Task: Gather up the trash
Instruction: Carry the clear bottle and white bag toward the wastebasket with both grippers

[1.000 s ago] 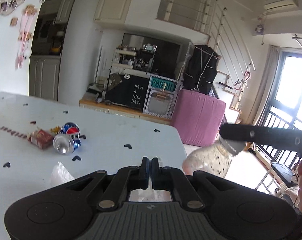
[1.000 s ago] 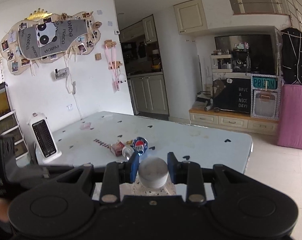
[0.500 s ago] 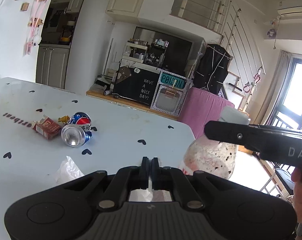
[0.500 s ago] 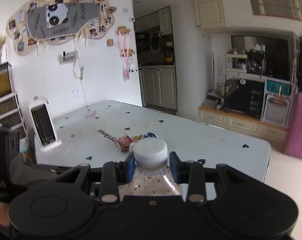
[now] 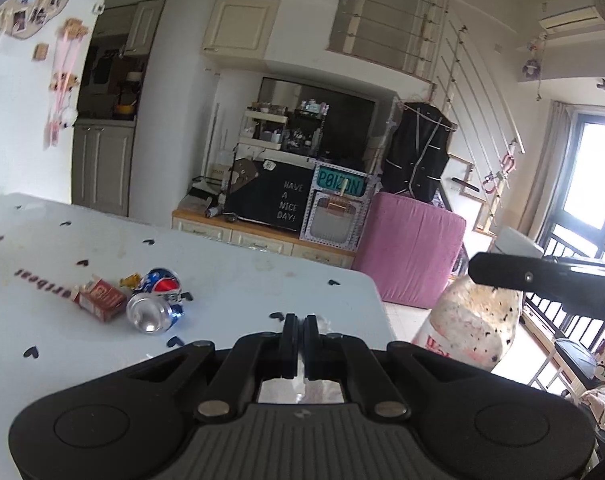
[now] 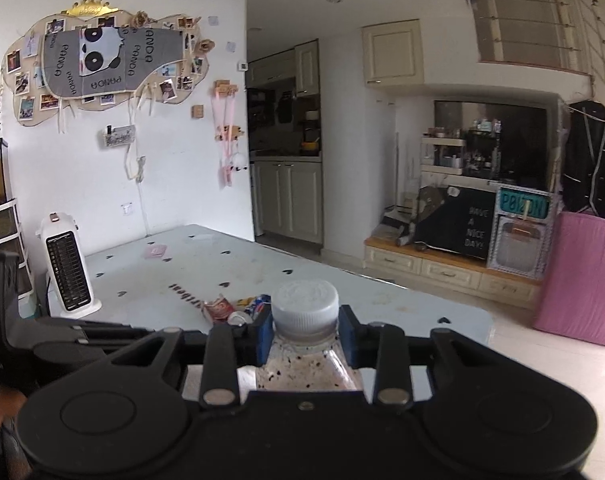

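Plastic bottle [image 6: 308, 364] hangs by its neck in the right gripper [image 6: 305, 334], jaws clamped below the cap for carrying; left gripper [image 5: 295, 350] jaws pinch crinkly wrap [image 5: 302, 390].

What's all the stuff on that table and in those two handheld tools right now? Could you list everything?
Plastic bottle: one, clear with dark specks, white cap; neck between right tool's fingers.
Pepsi cans: two, blue; table, beside box.
Small box: one, red; table, left of cans.
Heater: one, white; table's far-left edge.
Table: one, pale blue with hearts.
Pink cabinet: one; past table.
Left tool: black, shut on something thin, whitish.
Right tool: black, gripping bottle.
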